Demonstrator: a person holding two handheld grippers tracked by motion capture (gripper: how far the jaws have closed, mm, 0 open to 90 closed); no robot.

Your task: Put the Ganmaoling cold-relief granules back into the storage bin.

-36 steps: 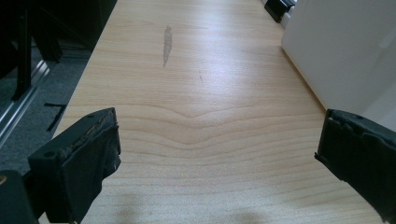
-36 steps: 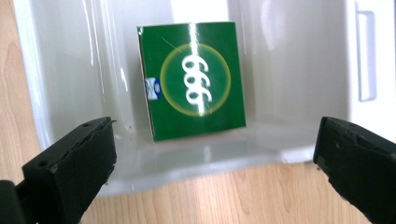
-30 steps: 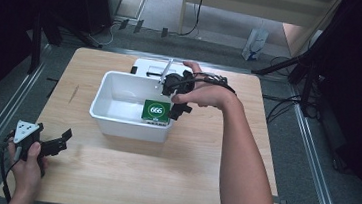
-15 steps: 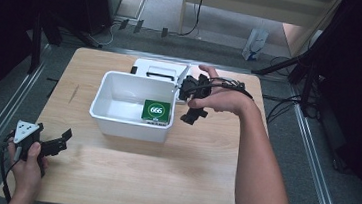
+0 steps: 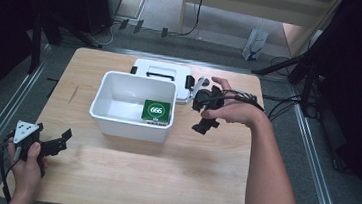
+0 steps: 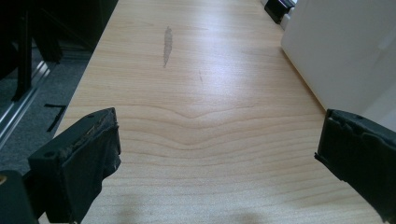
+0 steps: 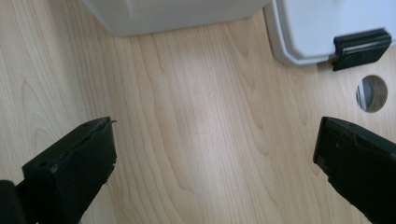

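Our left gripper (image 5: 47, 144) rests well left of and nearer than the bin (image 5: 112, 120), jaws wide and empty. In the bin's right near corner lies a green card (image 5: 156, 110) reading "666", its lid (image 5: 161, 72) just behind. Our right gripper (image 5: 207, 115), jaws also wide and empty, hovers just right of the bin, the nearer tool to the card.

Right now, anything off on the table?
Only small things: a grey scuff marks the wooden table to the left of the white bin. The green card leans against the bin's inner wall, not flat. The bin's lid lies behind the bin. Nothing spilled.
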